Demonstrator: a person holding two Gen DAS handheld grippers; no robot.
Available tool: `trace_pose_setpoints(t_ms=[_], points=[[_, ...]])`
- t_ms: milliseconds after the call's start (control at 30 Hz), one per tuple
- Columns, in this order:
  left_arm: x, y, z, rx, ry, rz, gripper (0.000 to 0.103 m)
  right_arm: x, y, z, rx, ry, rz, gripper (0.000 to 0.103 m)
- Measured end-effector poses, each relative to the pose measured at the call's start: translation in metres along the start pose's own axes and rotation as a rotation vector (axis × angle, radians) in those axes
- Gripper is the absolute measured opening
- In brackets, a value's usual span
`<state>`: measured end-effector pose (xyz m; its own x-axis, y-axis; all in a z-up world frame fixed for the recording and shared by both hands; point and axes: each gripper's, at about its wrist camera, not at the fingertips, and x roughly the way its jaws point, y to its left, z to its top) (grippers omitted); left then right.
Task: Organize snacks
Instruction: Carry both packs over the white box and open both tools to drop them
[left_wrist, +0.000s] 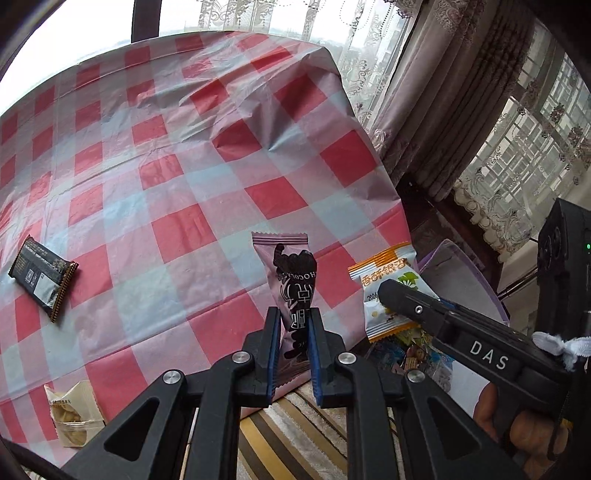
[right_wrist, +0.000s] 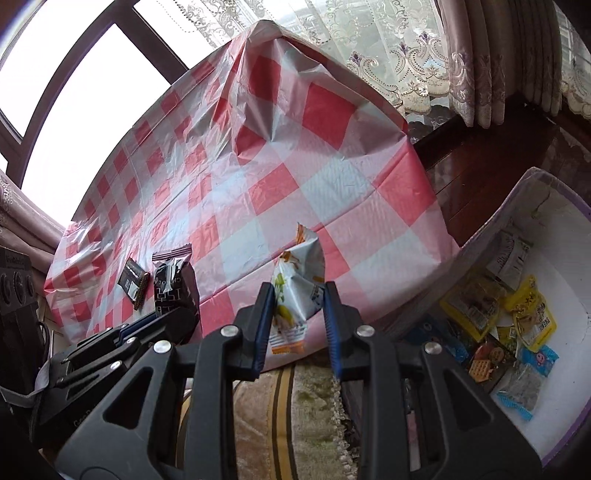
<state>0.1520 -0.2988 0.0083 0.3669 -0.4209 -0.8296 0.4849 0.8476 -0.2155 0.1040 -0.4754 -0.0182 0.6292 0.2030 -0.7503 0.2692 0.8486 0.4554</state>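
My left gripper is shut on a pink and black chocolate packet, held upright beyond the table's near edge; it also shows in the right wrist view. My right gripper is shut on an orange and white snack packet, which also shows in the left wrist view, held near the white bin with a purple rim. The bin holds several snack packets. A black bar packet and a clear biscuit packet lie on the checked tablecloth.
The table is covered with a red, pink and blue checked cloth. A striped cushion lies below the grippers. Curtains and windows stand behind and to the right. Dark wooden floor lies beyond the bin.
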Motion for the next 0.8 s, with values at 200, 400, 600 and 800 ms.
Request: trace_pose_setpoints(t_ms=[200,400,600,800], points=[[0.013,-0.048,-0.001,0.1,0.043,-0.059,0.015,-0.02,-0.053,0.002,0.11,-0.03,-0.054,0.03],[0.02,-0.084,-0.007,0.179,0.083,-0.118,0.015,-0.031,-0.093,0.004,0.208,-0.052,-0.088,0.031],[0.028,-0.099,-0.013,0.203,0.15,-0.212,0.018,-0.035,-0.116,0.007,0.274,-0.042,-0.122,0.034],[0.028,-0.093,-0.012,0.169,0.155,-0.203,0.021,-0.035,-0.116,0.007,0.274,-0.039,-0.109,0.038]])
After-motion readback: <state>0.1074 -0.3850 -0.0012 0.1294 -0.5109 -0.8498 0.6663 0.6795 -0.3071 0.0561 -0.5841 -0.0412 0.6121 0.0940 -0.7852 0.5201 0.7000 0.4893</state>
